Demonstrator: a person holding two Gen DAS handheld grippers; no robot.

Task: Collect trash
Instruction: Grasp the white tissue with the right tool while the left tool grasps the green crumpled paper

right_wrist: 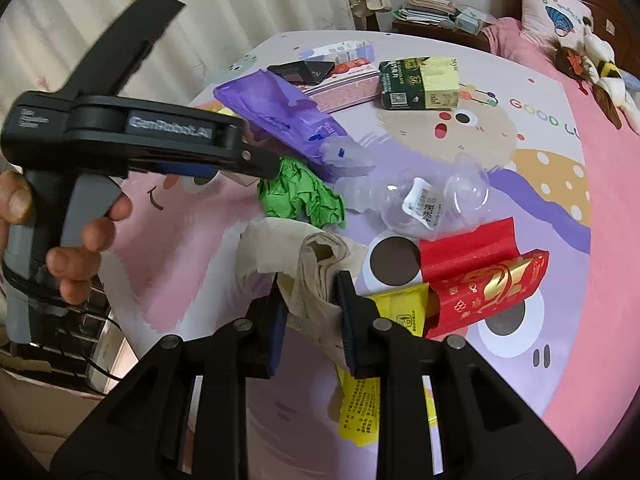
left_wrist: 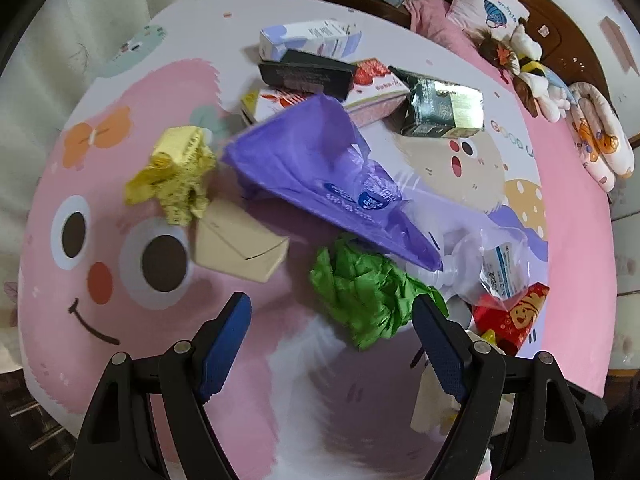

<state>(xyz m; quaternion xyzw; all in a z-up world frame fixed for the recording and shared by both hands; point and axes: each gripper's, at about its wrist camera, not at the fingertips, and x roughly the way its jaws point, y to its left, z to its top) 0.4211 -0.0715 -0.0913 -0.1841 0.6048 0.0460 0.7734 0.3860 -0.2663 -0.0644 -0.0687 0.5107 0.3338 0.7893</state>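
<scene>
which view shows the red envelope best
The right wrist view: the red envelope lies fully in sight, gold print readable. The left wrist view shows only part of it, at the edge beneath the clear plastic bottle.

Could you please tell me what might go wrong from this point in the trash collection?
The left gripper is open with the green paper wad near only its right finger; closing could nudge it away. The right gripper pinches just a fold of the beige cloth bag, which might slip. The clear plastic bottle could roll if bumped.
</scene>
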